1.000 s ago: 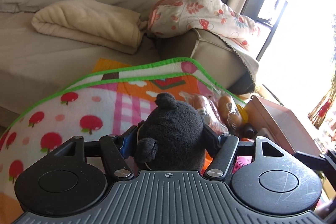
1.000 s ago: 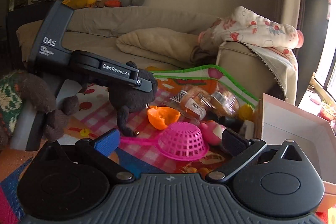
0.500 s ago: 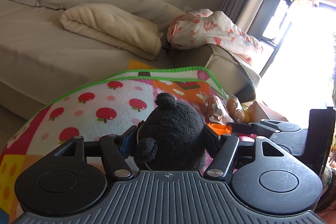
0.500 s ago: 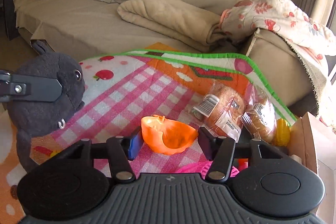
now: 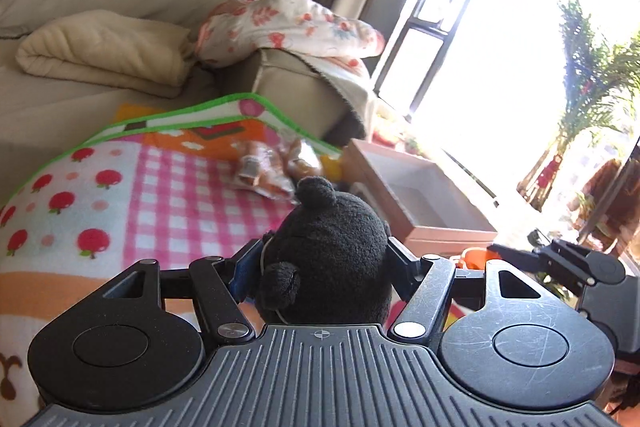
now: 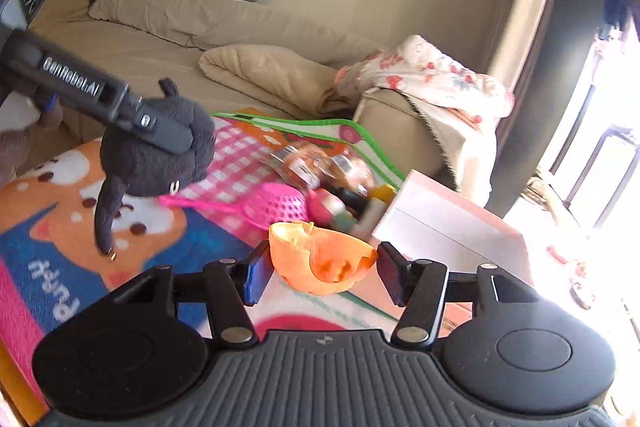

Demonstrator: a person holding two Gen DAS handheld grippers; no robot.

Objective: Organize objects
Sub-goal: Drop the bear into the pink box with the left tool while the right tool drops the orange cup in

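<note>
The left tool [image 5: 324, 267] is squeezed tight on a dark plush toy [image 5: 332, 251], with one finger on each side of its round head. In the right wrist view the same toy [image 6: 156, 155] hangs in the air at about 9 o'clock, up off the play mat [image 6: 52, 227], with one leg dangling down. The right tool [image 6: 320, 267] grips an orange plastic cup [image 6: 320, 255] between its fingers. The cup is tipped, so its open side shows. The cup is in the air too, low over the mat. Behind the cup, at about 12 o'clock, a pink strainer [image 6: 280, 207] lies on the mat with its handle pointing to 9 o'clock. Just past it lie some wrapped buns [image 6: 320, 163] and a few small toys, too blurry to tell apart. A white box [image 6: 448, 231] with a pink rim sits at about 2 o'clock from the cup, beside the mat, and its top is open. In the left wrist view this box [image 5: 416, 187] is at about 1 o'clock from the plush toy. A sofa [image 6: 160, 39] stands behind the mat with a folded beige blanket [image 6: 272, 71] on its seat and a flower blanket [image 6: 440, 79] over its arm.
</note>
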